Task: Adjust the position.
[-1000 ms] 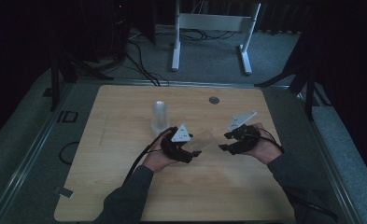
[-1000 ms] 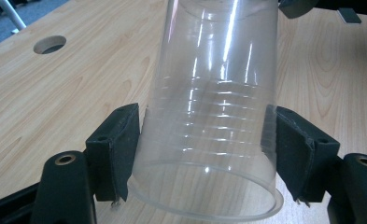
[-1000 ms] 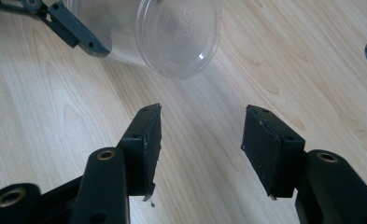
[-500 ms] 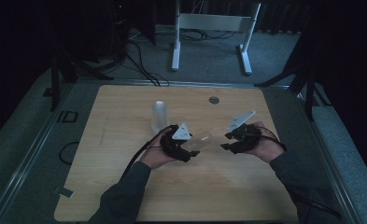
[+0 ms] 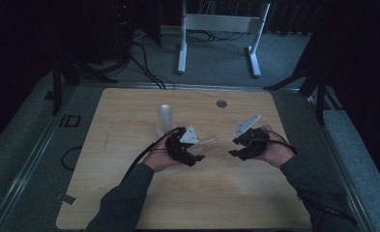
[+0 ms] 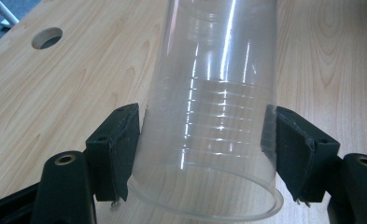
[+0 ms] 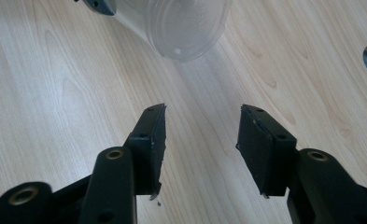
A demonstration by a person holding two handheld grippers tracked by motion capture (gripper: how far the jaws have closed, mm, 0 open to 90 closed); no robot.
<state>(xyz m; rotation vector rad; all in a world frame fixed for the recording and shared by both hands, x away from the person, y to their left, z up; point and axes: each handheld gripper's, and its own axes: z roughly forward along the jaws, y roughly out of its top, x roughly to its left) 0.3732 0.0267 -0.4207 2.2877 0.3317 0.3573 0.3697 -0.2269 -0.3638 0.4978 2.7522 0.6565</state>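
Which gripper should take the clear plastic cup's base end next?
Right. The right gripper has nothing between its jaws and faces the clear plastic cup base, while the left gripper clamps its rim end.

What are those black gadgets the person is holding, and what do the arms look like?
They are two hand-held grippers. The left gripper and right gripper are black, each topped by a pale grey three-cornered plate, with a black cable trailing back. Each ends in two flat black jaws with brass-coloured pivot screws, lined with dark pads. The person wears dark grey long sleeves.
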